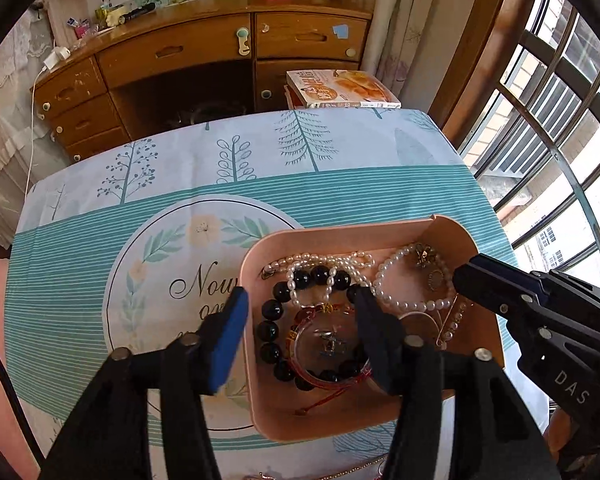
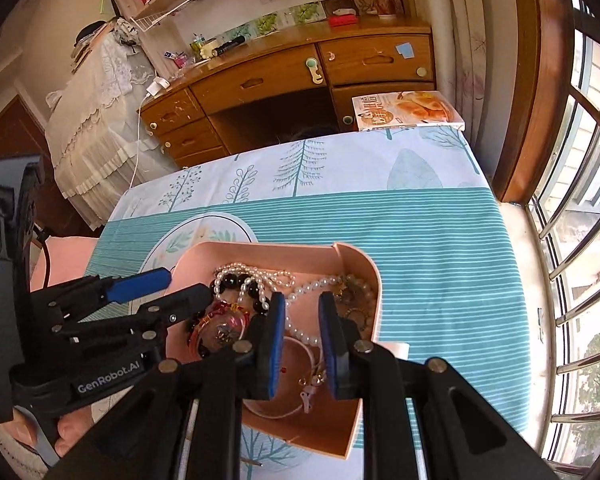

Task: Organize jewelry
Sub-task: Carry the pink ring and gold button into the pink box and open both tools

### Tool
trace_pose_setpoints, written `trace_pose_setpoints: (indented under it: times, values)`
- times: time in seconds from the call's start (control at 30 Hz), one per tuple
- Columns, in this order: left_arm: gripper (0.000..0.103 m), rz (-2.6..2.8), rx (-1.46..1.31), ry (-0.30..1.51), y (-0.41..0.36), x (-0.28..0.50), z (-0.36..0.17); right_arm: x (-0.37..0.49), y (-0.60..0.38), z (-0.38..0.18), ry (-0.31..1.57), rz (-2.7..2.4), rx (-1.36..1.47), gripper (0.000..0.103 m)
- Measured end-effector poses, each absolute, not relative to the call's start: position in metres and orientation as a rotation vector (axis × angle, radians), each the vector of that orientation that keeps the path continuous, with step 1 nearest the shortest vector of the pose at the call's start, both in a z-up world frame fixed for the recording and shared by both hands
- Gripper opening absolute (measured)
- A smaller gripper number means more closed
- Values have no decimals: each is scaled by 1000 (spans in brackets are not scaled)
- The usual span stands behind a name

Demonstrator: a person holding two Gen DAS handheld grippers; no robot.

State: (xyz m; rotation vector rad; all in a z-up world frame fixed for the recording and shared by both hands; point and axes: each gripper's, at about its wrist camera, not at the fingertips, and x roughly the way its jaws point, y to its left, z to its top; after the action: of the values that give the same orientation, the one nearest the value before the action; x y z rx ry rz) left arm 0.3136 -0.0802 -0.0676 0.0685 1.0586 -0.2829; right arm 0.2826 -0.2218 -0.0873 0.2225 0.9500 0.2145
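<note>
Left wrist view looks down on a pink rounded plastic tray (image 1: 452,236) sitting on the bench (image 1: 340,192), which is covered by a teal striped cloth with tree prints, toward its near right corner. Inside lie a black round-bead bracelet (image 1: 269,330), a white pearl strand (image 1: 396,300) and a red-trimmed clear bangle (image 1: 320,376). The left gripper (image 1: 300,334) is spread, one blue-padded finger outside the tray's left wall, the other over the beads, nothing pinched. In the right wrist view the right gripper (image 2: 302,346) hangs over the tray's right half, its pads narrowly apart and clasping nothing that can be made out.
</note>
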Motion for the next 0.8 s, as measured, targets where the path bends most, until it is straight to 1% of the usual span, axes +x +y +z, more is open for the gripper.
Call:
trace_pose_setpoints:
  times: [0.47,0.57,0.63,0.7,0.8]
  values:
    - [60,-273,128,973,-42,271,-23,225,-200,-58,910,263,155,17]
    - [63,-274,150,950,-36,258,-14,212,-194,-51,911,258,125,17]
    - [69,-274,169,928,-33,248,-8,204,-189,-46,915,255,107,17]
    - [73,-281,195,903,-32,237,-4,196,-184,-43,923,256,94,17]
    - [74,-295,247,880,-31,222,-1,188,-177,-42,948,266,71,17]
